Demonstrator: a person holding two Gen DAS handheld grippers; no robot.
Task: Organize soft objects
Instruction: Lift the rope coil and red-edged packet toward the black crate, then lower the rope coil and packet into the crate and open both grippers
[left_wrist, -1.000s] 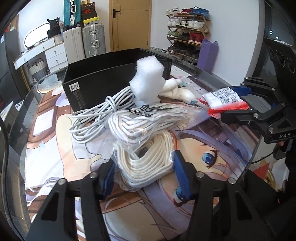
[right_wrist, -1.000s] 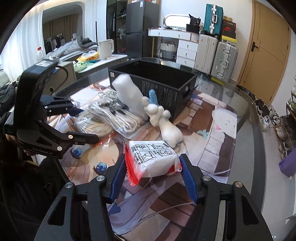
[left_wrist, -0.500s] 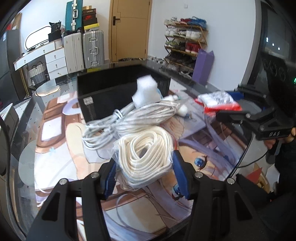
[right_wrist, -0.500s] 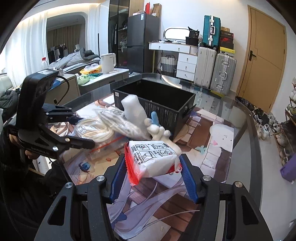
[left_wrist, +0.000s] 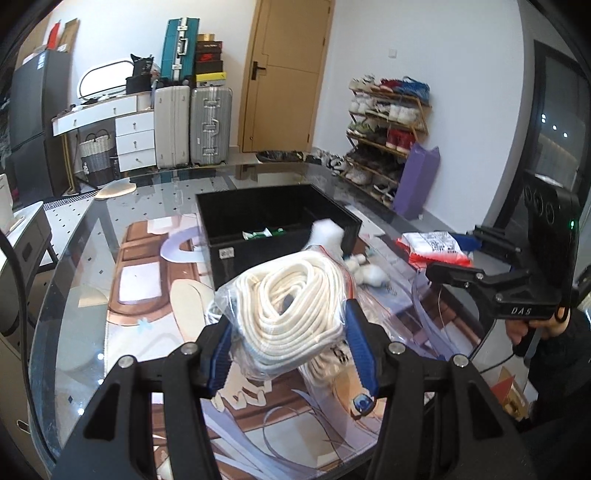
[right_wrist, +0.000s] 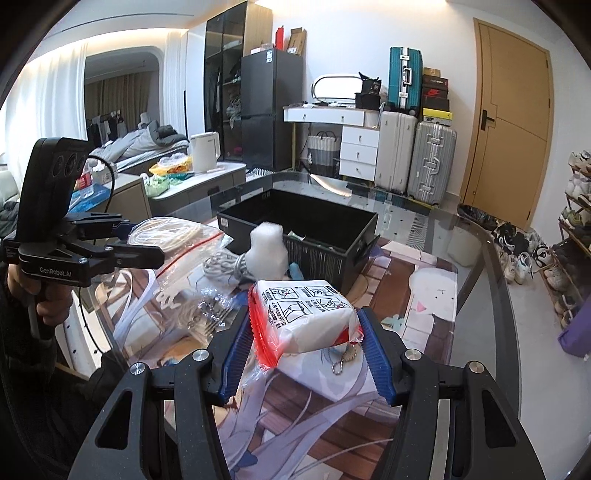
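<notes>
My left gripper (left_wrist: 288, 339) is shut on a clear bag of coiled white rope (left_wrist: 288, 306) and holds it above the table; the bag also shows in the right wrist view (right_wrist: 173, 236). My right gripper (right_wrist: 306, 350) is shut on a white packet with red edges (right_wrist: 306, 314), held above the table; it shows in the left wrist view (left_wrist: 432, 245). A black bin (left_wrist: 280, 206) stands beyond both, with a green-white packet (left_wrist: 262, 233) inside. A white foam lump (right_wrist: 267, 254), a grey cable bundle (right_wrist: 225, 264) and a white plush toy (left_wrist: 365, 271) lie in front of the bin.
The glass table (left_wrist: 74, 258) bears a printed mat (right_wrist: 424, 295). Another empty clear zip bag (right_wrist: 207, 310) lies on the mat. Suitcases (right_wrist: 428, 162), a white dresser (right_wrist: 351, 147) and a shoe rack (left_wrist: 388, 125) stand off the table.
Both grippers have risen with their loads. The rope bag has come up off the pile and the bin's inside has come into view.
</notes>
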